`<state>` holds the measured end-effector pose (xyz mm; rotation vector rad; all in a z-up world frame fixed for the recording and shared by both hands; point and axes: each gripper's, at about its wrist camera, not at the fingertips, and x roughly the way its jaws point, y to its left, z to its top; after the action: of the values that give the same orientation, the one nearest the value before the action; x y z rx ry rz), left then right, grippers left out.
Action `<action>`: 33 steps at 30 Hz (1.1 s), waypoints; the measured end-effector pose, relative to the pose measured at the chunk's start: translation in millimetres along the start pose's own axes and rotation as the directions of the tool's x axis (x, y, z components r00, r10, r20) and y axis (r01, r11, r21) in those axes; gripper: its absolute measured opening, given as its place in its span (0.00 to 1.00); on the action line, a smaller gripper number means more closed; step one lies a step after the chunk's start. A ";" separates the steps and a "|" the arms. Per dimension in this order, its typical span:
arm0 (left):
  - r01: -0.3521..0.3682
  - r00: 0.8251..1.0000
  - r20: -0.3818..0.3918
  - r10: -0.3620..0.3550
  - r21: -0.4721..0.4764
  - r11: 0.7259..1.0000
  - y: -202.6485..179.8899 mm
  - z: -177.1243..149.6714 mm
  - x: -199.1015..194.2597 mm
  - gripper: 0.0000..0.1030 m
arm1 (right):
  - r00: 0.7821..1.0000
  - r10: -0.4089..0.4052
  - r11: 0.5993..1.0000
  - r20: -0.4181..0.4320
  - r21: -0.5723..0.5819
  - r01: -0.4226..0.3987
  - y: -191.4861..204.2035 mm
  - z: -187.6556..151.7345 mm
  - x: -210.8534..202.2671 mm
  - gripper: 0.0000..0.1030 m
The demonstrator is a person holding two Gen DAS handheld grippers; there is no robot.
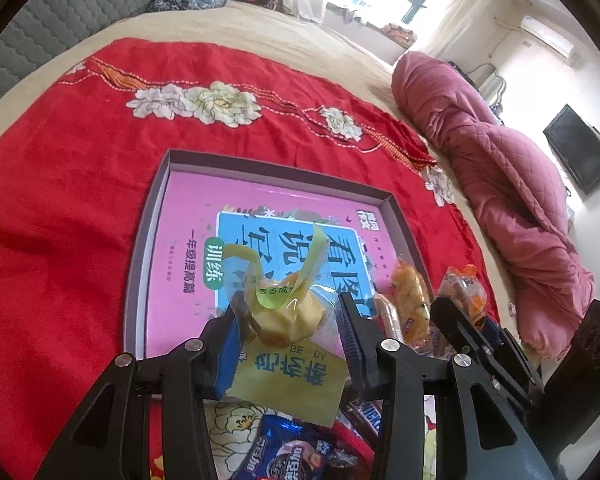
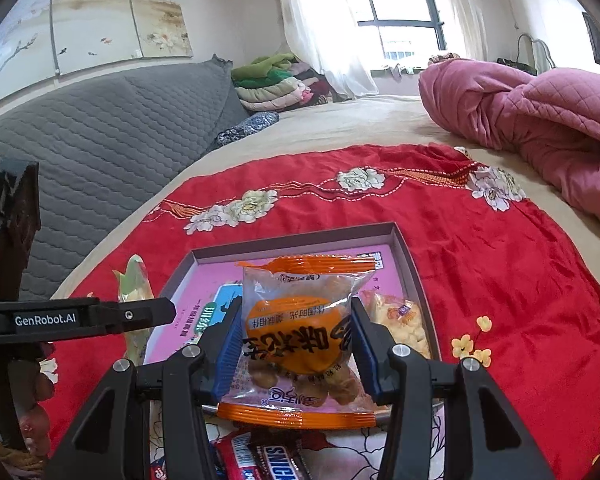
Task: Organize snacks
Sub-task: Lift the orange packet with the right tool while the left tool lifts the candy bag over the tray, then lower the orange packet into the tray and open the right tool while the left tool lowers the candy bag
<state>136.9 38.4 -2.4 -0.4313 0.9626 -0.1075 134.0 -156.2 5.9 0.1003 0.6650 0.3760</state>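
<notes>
A: What was in the shallow grey box (image 1: 144, 240) when you looked down your left gripper (image 1: 290, 322)?

B: You had a pink workbook (image 1: 188, 216) lying flat on its floor, and two wrapped snacks at its right edge: a clear bag of yellow puffs (image 1: 410, 300) and a thin wrapped bar (image 1: 390, 316) just beside it. The box sat on the red flowered cloth (image 1: 60, 200).

A: And your jaws?

B: Your left jaws were clamped on one yellow-wrapped cake (image 1: 288, 320), held above the near end of the box. Your right gripper (image 2: 298, 342) was clamped on one orange-edged packet of small pastries (image 2: 300, 340), also over the box's near edge.

A: Anything outside the box?

B: Near you on the cloth lay a blue cookie packet (image 1: 288, 456) and, in the right wrist view, one Snickers bar (image 2: 278, 466) touching a red-wrapped bar (image 2: 236, 458). How many more lay there you couldn't tell.
</notes>
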 end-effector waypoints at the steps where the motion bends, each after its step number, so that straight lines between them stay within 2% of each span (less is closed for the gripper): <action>1: -0.002 1.000 -0.004 0.002 0.001 1.000 0.4 0.4 3.3 0.45 | 1.000 0.001 1.000 -0.001 0.004 -0.001 -1.6 0.0 1.5 0.48; 16: -0.015 0.998 -0.062 0.018 0.046 0.999 -0.8 -3.7 40.9 0.45 | 0.999 0.022 1.000 -0.049 0.012 -0.022 -4.2 -8.7 31.1 0.48; 22: -0.047 0.997 -0.059 0.052 0.081 0.996 -3.9 -5.7 46.3 0.45 | 0.997 0.031 1.000 -0.068 0.003 -0.031 -2.2 -12.9 37.1 0.48; 33: -0.049 0.996 -0.074 0.056 0.093 0.994 -2.7 -8.0 53.7 0.45 | 0.994 0.041 0.999 -0.101 0.011 -0.040 -4.2 -17.3 44.7 0.48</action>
<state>161.4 18.5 -46.7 -0.3196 1.0389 -0.1206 157.0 -144.0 -34.6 0.1039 0.7653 0.4197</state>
